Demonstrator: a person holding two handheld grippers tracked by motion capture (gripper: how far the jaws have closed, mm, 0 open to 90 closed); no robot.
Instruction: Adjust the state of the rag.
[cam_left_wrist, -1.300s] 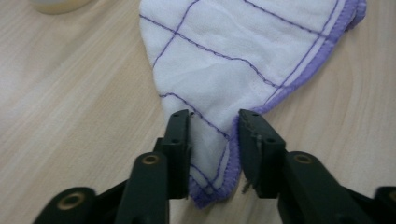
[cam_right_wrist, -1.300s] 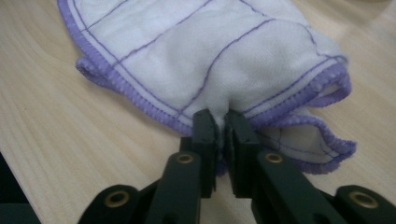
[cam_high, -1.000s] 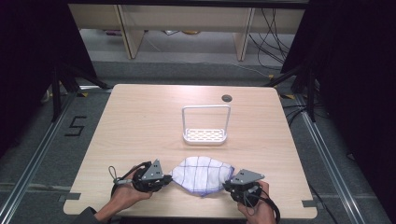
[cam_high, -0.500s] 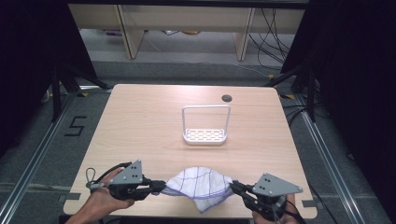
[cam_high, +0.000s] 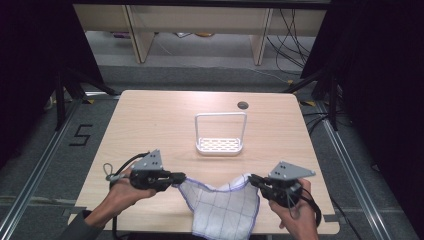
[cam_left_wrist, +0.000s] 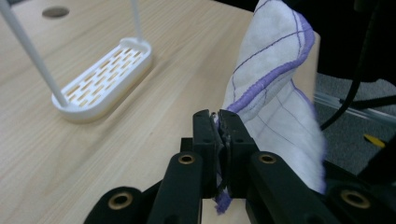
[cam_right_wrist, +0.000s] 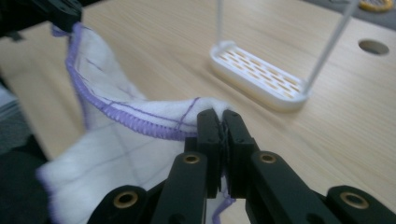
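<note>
We hold the cloth by two corners above the table's near edge, left gripper and right gripper each pinching a hem; the white rack (beyond) stands apart, nothing between.

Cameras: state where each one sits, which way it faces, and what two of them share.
High view: above the person's side, facing forward and down on the table; forearms, left tongs and right tongs hold the cloth.
Left gripper view: rides on the left tongs, looking along its jaws, shut on the cloth.
Right gripper view: rides on the right tongs, jaws shut on the cloth.
Shared: both gripper views show the white rack.
</note>
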